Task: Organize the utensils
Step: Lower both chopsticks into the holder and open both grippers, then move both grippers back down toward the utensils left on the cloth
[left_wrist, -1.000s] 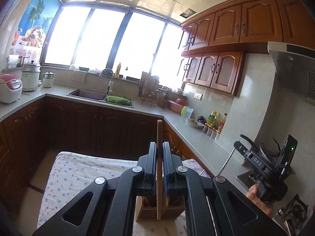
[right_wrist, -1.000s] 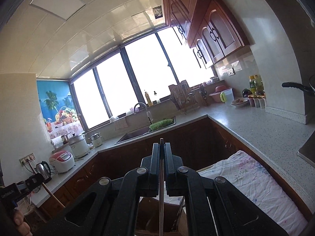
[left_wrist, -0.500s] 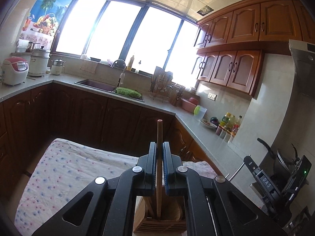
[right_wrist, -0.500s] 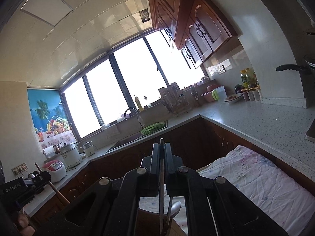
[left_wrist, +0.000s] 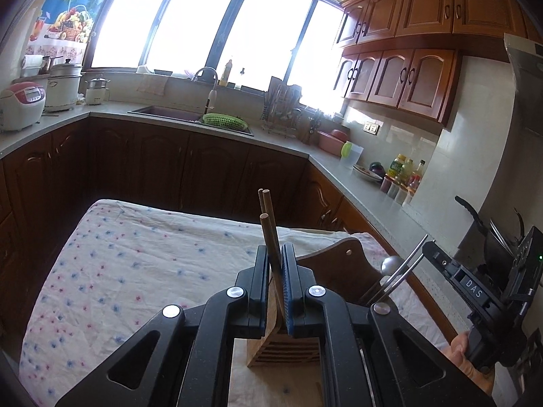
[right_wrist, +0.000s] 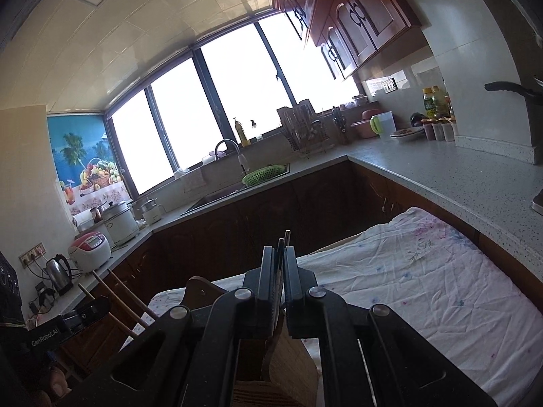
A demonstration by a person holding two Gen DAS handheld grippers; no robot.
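A wooden utensil holder [left_wrist: 288, 346] stands on the floral-cloth table [left_wrist: 135, 264], right below both grippers. My left gripper [left_wrist: 275, 271] has its jaws slightly apart around wooden chopsticks [left_wrist: 268, 224] that stand tilted in the holder. My right gripper [right_wrist: 278, 271] is shut on thin metal utensil handles [right_wrist: 283, 244] above the holder [right_wrist: 292, 356]. In the left wrist view the right gripper [left_wrist: 437, 264] shows at right, with metal handles [left_wrist: 397, 278] running from it down into the holder. In the right wrist view the left gripper [right_wrist: 91, 308] and chopsticks [right_wrist: 122, 295] show at left.
An L-shaped counter [left_wrist: 169, 118] with sink [left_wrist: 169, 113], green basket [left_wrist: 224, 121], dish rack [left_wrist: 281, 112], rice cookers [left_wrist: 20, 105] and bottles [left_wrist: 404, 173] runs behind the table. A kettle [right_wrist: 59, 273] sits at left in the right wrist view. Cabinets hang above right.
Both grippers have dropped toward the holder and tilted down. The left jaws have parted slightly, and the chopsticks now lean in the holder. The metal handles have gone down into the holder.
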